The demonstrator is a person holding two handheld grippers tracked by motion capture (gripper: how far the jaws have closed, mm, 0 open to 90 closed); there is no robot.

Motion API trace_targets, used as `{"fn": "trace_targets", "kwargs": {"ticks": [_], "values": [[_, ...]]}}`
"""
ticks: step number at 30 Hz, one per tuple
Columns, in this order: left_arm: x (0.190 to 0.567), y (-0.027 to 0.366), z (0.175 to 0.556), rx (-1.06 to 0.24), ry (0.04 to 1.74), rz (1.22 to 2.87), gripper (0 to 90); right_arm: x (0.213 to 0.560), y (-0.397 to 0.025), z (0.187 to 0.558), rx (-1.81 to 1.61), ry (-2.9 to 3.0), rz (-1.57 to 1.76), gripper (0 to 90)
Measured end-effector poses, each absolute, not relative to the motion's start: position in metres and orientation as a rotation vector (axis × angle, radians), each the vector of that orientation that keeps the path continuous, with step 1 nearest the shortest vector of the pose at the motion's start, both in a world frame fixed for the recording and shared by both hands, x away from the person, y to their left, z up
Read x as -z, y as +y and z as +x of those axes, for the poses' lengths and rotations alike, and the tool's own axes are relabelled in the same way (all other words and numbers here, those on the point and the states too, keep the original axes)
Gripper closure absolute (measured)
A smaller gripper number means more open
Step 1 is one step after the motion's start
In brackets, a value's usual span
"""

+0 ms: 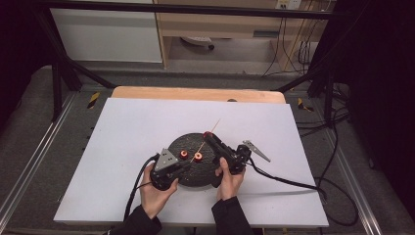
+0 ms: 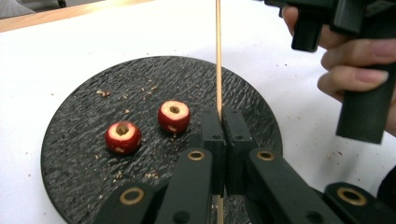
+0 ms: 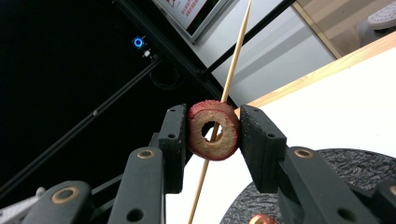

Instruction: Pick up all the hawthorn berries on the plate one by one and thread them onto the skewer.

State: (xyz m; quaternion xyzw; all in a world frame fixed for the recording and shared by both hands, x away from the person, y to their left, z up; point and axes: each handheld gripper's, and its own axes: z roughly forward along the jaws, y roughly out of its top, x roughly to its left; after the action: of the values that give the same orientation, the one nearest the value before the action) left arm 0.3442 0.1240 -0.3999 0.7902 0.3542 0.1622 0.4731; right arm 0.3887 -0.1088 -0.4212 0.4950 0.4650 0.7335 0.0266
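A cored red fruit (image 3: 213,130) is sitting clamped between the right gripper's (image 3: 212,133) jaws, a wooden skewer (image 2: 218,56) passing through its hole. The left gripper (image 2: 222,122) is pinching the skewer's lower part above a dark round plate (image 2: 74,163), where two more fruits (image 2: 123,137) are lying.

Skewer (image 2: 218,51) top cut by upper edge in left gripper view; lower stretch hidden between closed jaws of left gripper (image 2: 222,116). In right gripper view, skewer tip leaves frame at top, part behind cored fruit ring (image 3: 213,130) hidden. Slate plate (image 3: 327,161) cut by bottom and right edges there; small red fruit (image 3: 261,220) at bottom edge barely showing. High view: ring at right gripper (image 1: 208,134) too small, perhaps on skewer.
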Motion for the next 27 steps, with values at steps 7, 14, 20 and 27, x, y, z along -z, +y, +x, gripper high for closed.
{"fn": "trace_targets", "kwargs": {"ticks": [7,14,20,27], "values": [[0.398,0.118,0.351,-0.388,0.871,1.933,88.6,0.424,-0.108,0.385,-2.244,1.495,1.517,63.1],[0.396,0.112,0.356,-0.380,0.871,1.933,88.6,0.427,-0.107,0.381,-2.220,1.543,1.508,63.1],[0.395,0.107,0.360,-0.374,0.870,1.932,88.6,0.430,-0.106,0.378,-2.201,1.591,1.487,63.1],[0.396,0.105,0.363,-0.366,0.863,1.938,88.6,0.433,-0.105,0.374,-2.178,1.650,1.482,63.0]]}}
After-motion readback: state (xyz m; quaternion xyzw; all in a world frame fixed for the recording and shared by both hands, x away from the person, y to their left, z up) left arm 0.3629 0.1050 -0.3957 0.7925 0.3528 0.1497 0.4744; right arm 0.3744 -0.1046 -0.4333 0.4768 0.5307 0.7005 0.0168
